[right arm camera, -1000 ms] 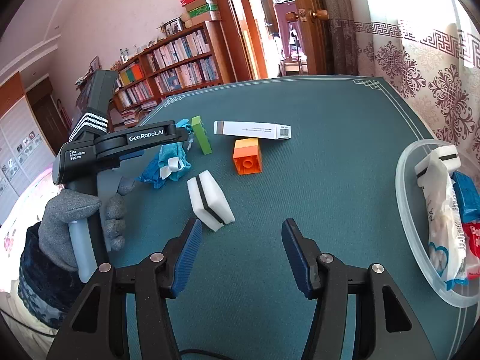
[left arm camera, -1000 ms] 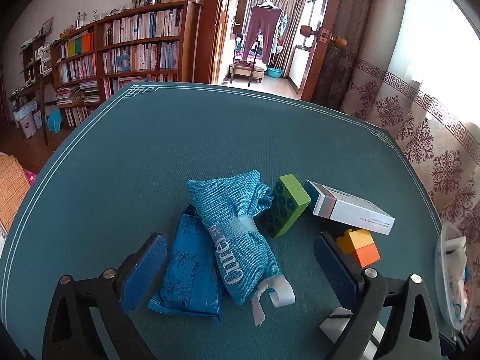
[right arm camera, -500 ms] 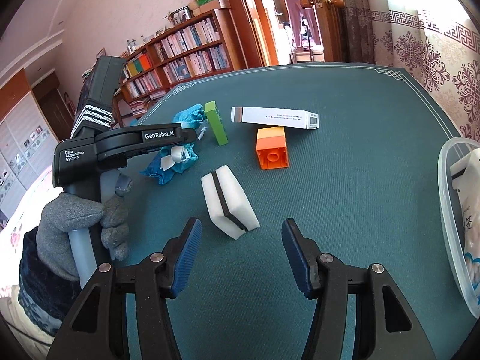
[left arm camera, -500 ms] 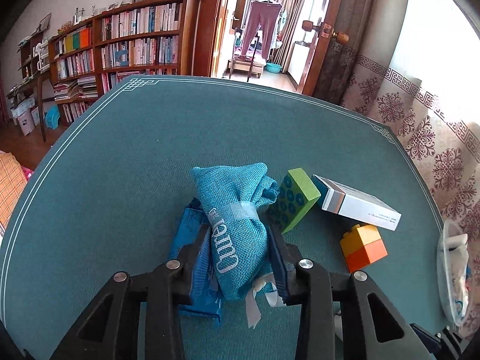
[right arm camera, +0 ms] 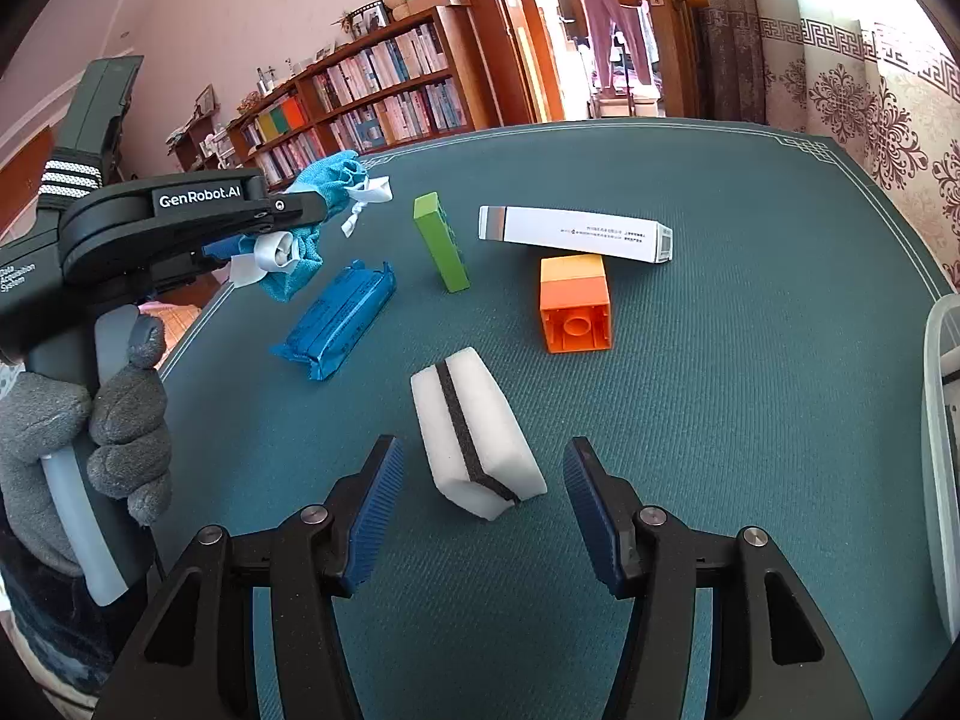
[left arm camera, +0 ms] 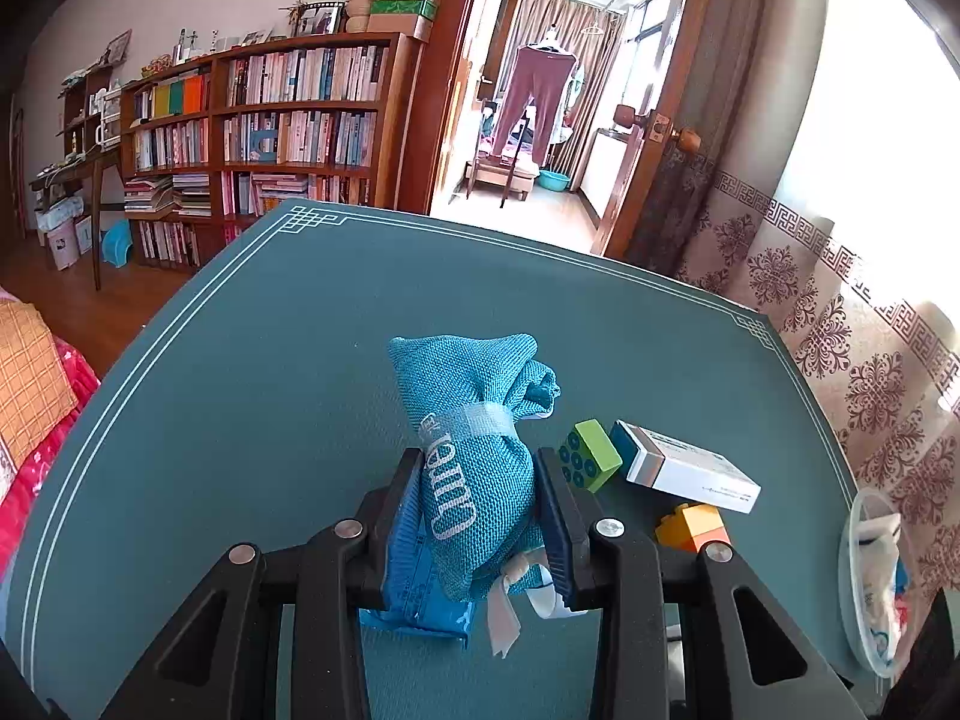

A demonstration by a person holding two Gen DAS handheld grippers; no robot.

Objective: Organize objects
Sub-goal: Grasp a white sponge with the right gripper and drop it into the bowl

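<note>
My left gripper (left arm camera: 477,462) is shut on a teal woven pouch (left arm camera: 474,420) with white lettering, held up off the green table (left arm camera: 270,390). In the right wrist view the pouch (right arm camera: 327,180) hangs above a blue foil packet (right arm camera: 342,321) that lies flat on the table. My right gripper (right arm camera: 480,450) stands open low over the table. A white sponge with a dark stripe (right arm camera: 474,432) lies between its fingertips, untouched by the pads.
A green brick (right arm camera: 441,249), a long white box (right arm camera: 576,234) and an orange brick (right arm camera: 576,303) lie beyond the sponge. A clear tub (right arm camera: 939,420) with packets sits at the right edge. A gloved hand (right arm camera: 114,420) holds the left gripper's handle.
My left gripper has shut on the teal pouch and lifted it off the blue packet. My right gripper has moved in over the white sponge, still open.
</note>
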